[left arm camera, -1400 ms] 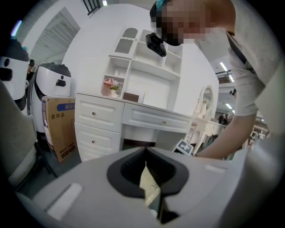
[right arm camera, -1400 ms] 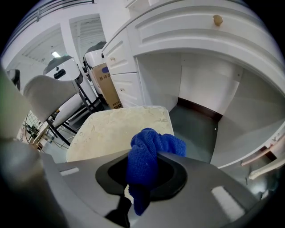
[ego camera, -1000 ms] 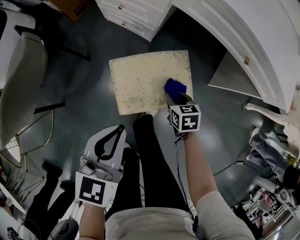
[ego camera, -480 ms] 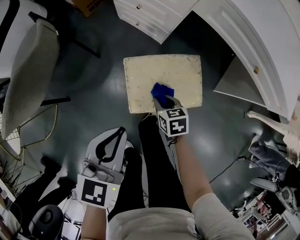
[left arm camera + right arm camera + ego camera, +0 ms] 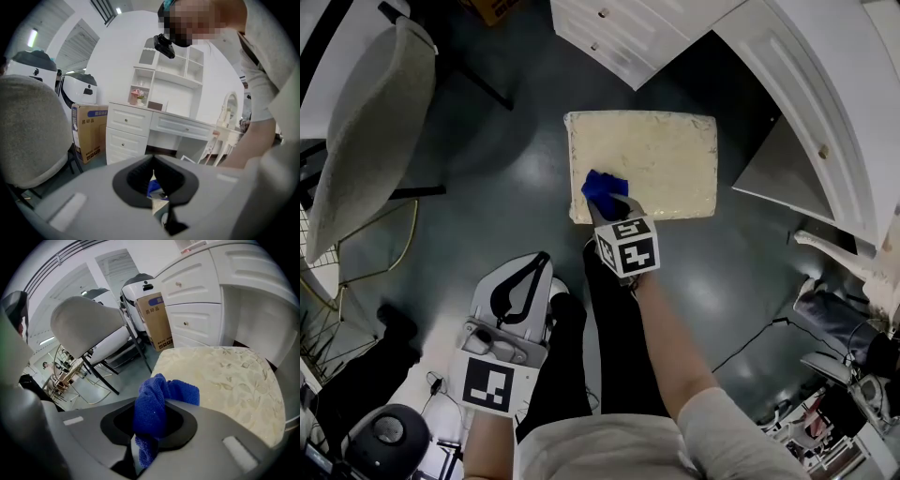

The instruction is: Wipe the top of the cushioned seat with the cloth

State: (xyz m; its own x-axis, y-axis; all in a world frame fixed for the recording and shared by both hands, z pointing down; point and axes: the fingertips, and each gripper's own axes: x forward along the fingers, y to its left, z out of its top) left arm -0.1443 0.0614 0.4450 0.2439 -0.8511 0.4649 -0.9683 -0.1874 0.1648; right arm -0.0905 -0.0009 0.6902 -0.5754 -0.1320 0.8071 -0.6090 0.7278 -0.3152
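Note:
The cream cushioned seat (image 5: 649, 159) stands on the dark floor ahead of me, and its patterned top (image 5: 225, 380) fills the right gripper view. A blue cloth (image 5: 600, 189) lies bunched on the seat's front left corner. My right gripper (image 5: 609, 202) is shut on the cloth (image 5: 157, 404), which bulges up out of its jaws (image 5: 146, 441) and presses on the cushion. My left gripper (image 5: 539, 262) hangs low beside my left leg, well short of the seat, shut with nothing in it (image 5: 153, 194).
A grey upholstered chair (image 5: 366, 141) stands to the left. White drawers (image 5: 619, 28) and a white desk (image 5: 806, 84) lie behind and right of the seat. A cardboard box (image 5: 157, 319) sits by the drawers. Cables and clutter (image 5: 844, 356) lie at the lower right.
My right gripper has dragged the blue cloth leftwards along the front of the seat, from its right part to its left corner. The left gripper has stayed low by my leg.

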